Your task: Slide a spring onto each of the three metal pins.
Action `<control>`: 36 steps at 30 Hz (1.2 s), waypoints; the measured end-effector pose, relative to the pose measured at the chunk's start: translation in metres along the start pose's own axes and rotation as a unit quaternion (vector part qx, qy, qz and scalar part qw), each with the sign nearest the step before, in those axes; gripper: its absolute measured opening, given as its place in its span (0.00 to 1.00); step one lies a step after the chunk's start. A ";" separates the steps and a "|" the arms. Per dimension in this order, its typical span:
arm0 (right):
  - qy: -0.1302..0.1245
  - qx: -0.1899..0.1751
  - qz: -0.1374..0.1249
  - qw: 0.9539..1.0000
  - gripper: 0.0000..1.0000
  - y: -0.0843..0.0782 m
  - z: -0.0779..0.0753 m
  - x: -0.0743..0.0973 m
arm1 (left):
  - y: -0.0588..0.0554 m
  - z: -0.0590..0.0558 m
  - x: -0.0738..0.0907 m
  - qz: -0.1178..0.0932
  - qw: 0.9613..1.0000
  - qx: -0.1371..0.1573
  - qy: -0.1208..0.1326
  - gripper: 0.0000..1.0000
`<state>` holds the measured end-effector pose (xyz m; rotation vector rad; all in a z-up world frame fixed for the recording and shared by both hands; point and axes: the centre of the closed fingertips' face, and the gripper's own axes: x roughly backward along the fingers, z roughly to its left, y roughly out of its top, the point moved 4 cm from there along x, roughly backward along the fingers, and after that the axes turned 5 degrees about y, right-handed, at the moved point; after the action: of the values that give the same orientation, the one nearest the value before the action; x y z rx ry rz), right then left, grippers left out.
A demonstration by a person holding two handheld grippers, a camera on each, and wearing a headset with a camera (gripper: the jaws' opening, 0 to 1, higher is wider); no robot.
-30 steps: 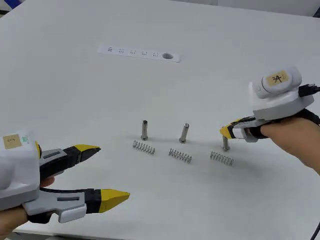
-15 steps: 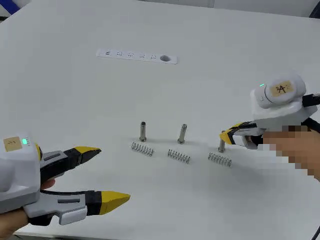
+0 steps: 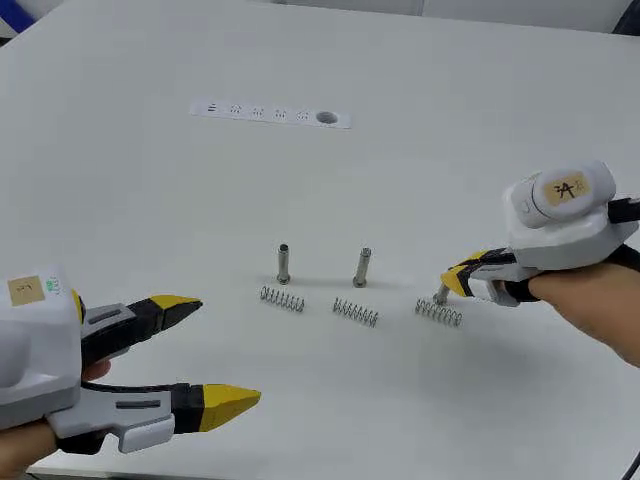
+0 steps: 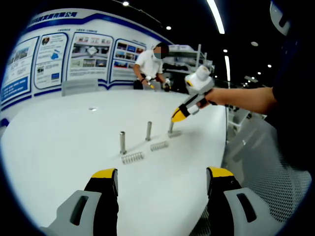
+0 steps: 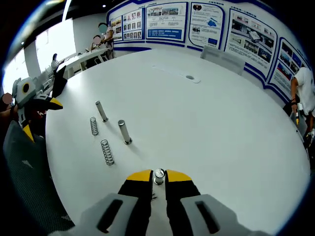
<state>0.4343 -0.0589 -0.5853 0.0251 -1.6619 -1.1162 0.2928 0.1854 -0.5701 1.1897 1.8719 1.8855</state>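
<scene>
White desk (image 3: 150, 200): right gripper (image 5: 158, 177) jaws clamp the rightmost pin (image 3: 441, 294), likely steadying it for its spring (image 3: 438, 313); left gripper (image 3: 225, 350) jaws spread, idle.

The white table (image 3: 150, 200) carries a left pin (image 3: 284, 264), middle pin (image 3: 362, 267) and right pin (image 3: 441, 294), 3 standing in a row. Just nearer lie a left spring (image 3: 282, 298), middle spring (image 3: 356, 312) and right spring (image 3: 439, 314). A power strip (image 3: 270, 113) lies far back.
</scene>
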 end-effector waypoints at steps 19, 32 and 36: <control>0.047 0.034 0.036 0.998 0.12 -0.025 0.024 0.002 | -0.003 -0.004 0.001 0.004 1.000 0.003 -0.003 0.75; 0.063 0.132 0.087 0.985 0.13 -0.021 0.026 -0.024 | -0.005 -0.001 0.002 0.003 1.000 0.007 0.003 0.74; 0.065 0.145 0.102 0.982 0.13 -0.023 0.023 -0.030 | -0.007 -0.001 0.002 0.004 1.000 0.010 0.004 0.74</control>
<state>0.4179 -0.0414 -0.6222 0.1103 -1.6551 -0.6993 0.2883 0.1878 -0.5753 1.1980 1.8980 1.8822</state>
